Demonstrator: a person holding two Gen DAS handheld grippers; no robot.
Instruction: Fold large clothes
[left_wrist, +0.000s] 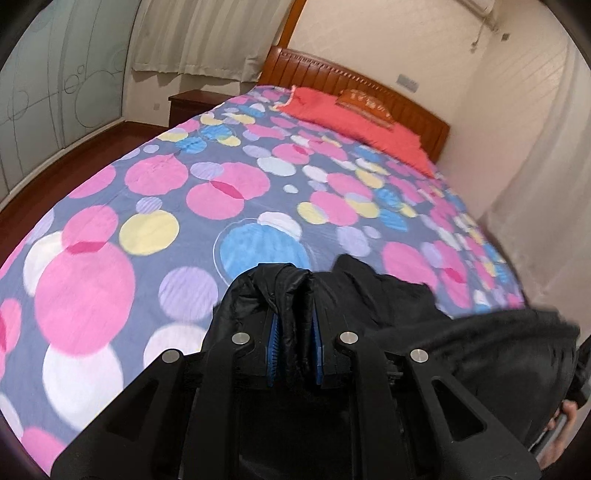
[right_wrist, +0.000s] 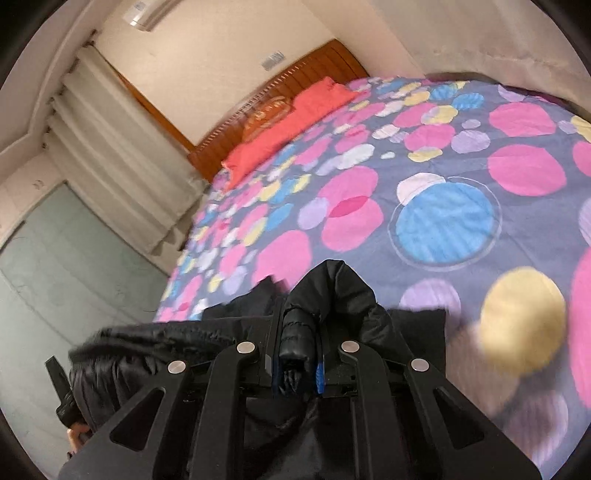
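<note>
Both tongs clenched on the black jacket. My left gripper pinches a bunched fold of the shiny padded fabric between its blue pads; my right gripper grips a quilted roll of the same garment. The jacket hangs between the 2 grippers at the near edge of the bed, over the dotted bedspread, with a fuzzy dark trim, maybe a hood edge, sagging in the middle. I can't tell how much of it touches the cover. Red pillow and wooden headboard sit at the far end, well apart from the jacket. Part of the person's hand shows on the other gripper's handle at the edge of the right view.

My read: I'm carrying the jacket out to spread it, no fold made yet. To do this well:
1. Keep both grips tight; the fabric looks slippery.
2. Hold the 2 grippers level and pulled apart so the span goes taut.
3. Lay it onto the open middle of the bed, short of the pillow.
4. Let the hem land first, then lower the held edge flat.

Risk: a bunched grip leaves wrinkles under later folds.
</note>
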